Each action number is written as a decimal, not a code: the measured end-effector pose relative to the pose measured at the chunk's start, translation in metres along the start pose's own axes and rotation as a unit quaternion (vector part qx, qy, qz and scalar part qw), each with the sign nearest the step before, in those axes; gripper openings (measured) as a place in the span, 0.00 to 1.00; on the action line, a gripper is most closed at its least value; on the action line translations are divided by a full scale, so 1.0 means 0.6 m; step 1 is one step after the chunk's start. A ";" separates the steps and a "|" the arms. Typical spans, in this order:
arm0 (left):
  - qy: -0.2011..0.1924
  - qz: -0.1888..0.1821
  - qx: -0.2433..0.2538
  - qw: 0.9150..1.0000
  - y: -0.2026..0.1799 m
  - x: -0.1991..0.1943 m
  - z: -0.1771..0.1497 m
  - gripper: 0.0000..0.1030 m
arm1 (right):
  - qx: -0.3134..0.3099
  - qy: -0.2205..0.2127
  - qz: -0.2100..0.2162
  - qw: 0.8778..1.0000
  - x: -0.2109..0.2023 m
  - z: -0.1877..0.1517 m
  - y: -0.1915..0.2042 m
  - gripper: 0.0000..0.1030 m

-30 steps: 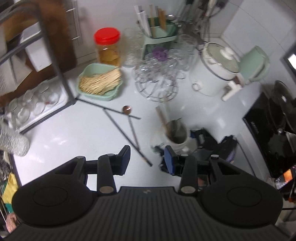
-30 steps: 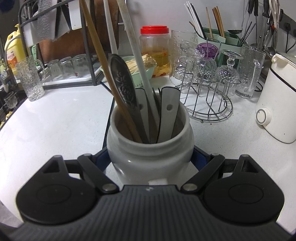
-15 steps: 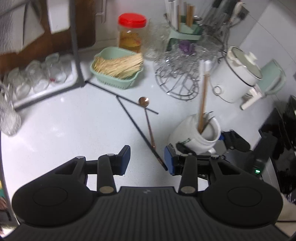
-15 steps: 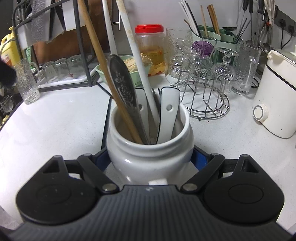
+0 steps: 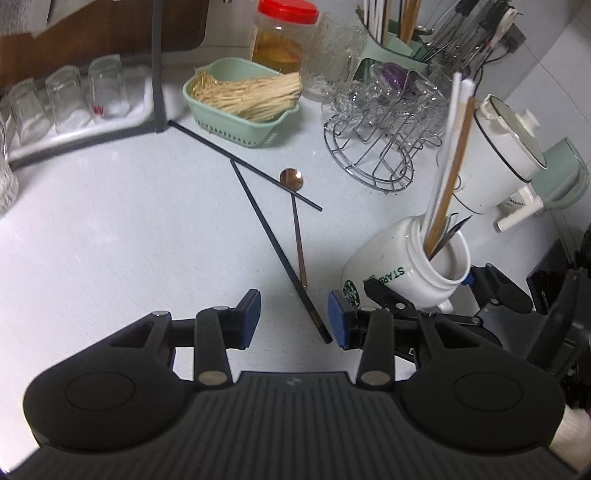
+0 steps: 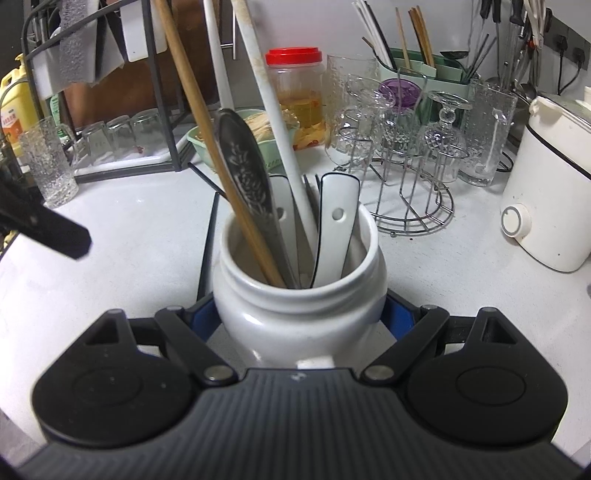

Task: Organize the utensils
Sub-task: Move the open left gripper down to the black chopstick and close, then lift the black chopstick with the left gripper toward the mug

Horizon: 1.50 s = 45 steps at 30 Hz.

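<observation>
My right gripper (image 6: 299,315) is shut on a white ceramic jar (image 6: 295,332) that stands on the counter, its blue pads pressing both sides. The jar (image 5: 406,273) holds a wooden chopstick, white chopsticks, a patterned metal spoon (image 6: 243,173) and white-handled utensils. On the counter lie two dark chopsticks (image 5: 273,240) (image 5: 243,162) that cross, and a copper spoon (image 5: 296,221) beside them. My left gripper (image 5: 294,319) hovers low and open over the counter. The near end of one dark chopstick lies between its fingers (image 5: 249,314), untouched.
A green basket of wooden sticks (image 5: 243,99), a red-lidded jar (image 5: 282,33), a wire rack of glasses (image 5: 384,122), a green utensil caddy (image 5: 391,44) and a white cooker (image 5: 498,155) line the back. A black rack with upturned glasses (image 5: 74,99) stands at left.
My left gripper has come down toward the counter, so the chopsticks and spoon look larger and one chopstick's end now lies between its fingers. The right gripper and jar have stayed put.
</observation>
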<state>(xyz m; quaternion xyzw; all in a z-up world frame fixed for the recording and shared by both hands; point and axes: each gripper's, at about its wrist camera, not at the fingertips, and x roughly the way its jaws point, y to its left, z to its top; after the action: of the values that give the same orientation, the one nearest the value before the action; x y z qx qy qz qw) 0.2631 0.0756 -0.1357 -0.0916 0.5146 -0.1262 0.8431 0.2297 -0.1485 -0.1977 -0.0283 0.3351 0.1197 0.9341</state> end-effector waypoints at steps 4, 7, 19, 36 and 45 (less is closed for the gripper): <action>0.001 -0.002 -0.025 1.000 -0.006 0.032 -0.016 0.44 | -0.002 0.000 0.000 1.000 -0.002 -0.001 -0.009 0.88; 0.003 -0.008 -0.042 0.999 -0.013 0.056 -0.031 0.43 | -0.011 0.003 0.008 1.000 -0.003 -0.001 -0.017 0.88; -0.011 0.006 -0.089 0.996 -0.036 0.125 -0.061 0.31 | -0.041 0.009 0.036 0.998 -0.017 -0.010 -0.054 0.88; -0.030 0.094 -0.045 0.994 -0.074 0.175 -0.053 0.23 | -0.054 -0.021 0.051 0.997 -0.019 -0.019 -0.061 0.88; 0.001 0.126 -0.052 0.991 -0.083 0.179 -0.047 0.11 | -0.044 -0.024 0.042 0.998 -0.022 -0.022 -0.059 0.88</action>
<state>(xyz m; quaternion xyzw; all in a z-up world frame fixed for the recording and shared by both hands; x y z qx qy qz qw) 0.2788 -0.0053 -0.2250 -0.0700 0.5291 0.0077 0.8456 0.2201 -0.1870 -0.2005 -0.0523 0.3077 0.1740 0.9340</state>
